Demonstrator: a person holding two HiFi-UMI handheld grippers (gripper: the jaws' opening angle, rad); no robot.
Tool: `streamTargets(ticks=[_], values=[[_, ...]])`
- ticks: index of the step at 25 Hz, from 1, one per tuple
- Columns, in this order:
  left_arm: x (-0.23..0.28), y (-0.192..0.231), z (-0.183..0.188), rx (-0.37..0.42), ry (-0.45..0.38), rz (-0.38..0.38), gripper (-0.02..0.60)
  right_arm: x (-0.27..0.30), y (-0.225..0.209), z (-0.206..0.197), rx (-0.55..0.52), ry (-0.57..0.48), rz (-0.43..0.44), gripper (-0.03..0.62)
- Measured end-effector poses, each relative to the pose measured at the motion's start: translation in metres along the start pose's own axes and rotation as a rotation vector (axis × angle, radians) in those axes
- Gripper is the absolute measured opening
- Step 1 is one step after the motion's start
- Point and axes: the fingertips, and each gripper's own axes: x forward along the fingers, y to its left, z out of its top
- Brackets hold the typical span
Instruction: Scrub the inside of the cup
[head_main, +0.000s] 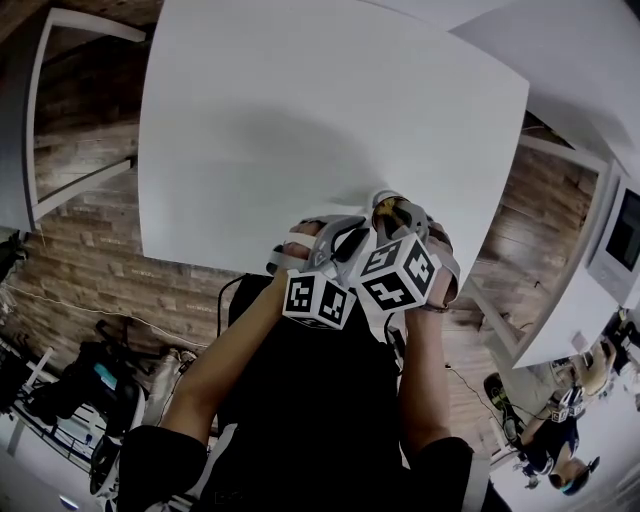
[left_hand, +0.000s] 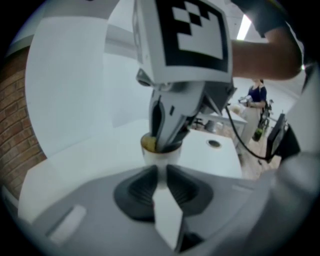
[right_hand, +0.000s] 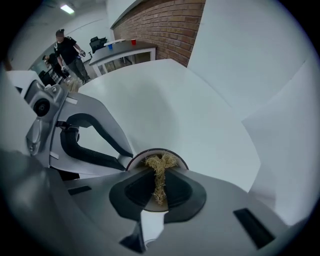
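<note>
Scrubbing looks under way: the right tool pinches a straw-coloured scrubber pushed inside the cup, which the left tool clamps above the white worktop; how clean the inside is I cannot tell, so more rubbing probably remains

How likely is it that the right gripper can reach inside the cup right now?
Looks like yes: the left gripper holds the cup, its mouth is uncovered, and the right gripper dips into it, pinching the scrubber.
</note>
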Motion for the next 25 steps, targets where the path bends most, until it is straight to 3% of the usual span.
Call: streamTargets(ticks=[6,10,18,22,25], values=[[0.001,-0.001,0.001,0.007,0.001,-0.003,0.06,-0.056,-0.018,-0.004,-0.062,-0.023,-0.096,0.037],[0.0,-0.001,0.001,0.008,-0.003,-0.001,0.061,-0.062,-0.019,-0.006,-0.099,-0.018,-0.11,0.037],[0.001,-0.002,0.002,0.007,-0.006,0.002,0.061,-0.011,-0.003,-0.005,-0.267,0.032,-0.007,0.037],[0.001,-0.001,0.002,0.006,-0.007,0.006,0.061,0.001,0.002,-0.007,-0.304,0.046,0.02,0.035],[0.001,0.0,0.002,0.001,-0.008,0.009,0.061,-0.001,0.009,-0.008,-0.312,0.065,0.097,0.035]])
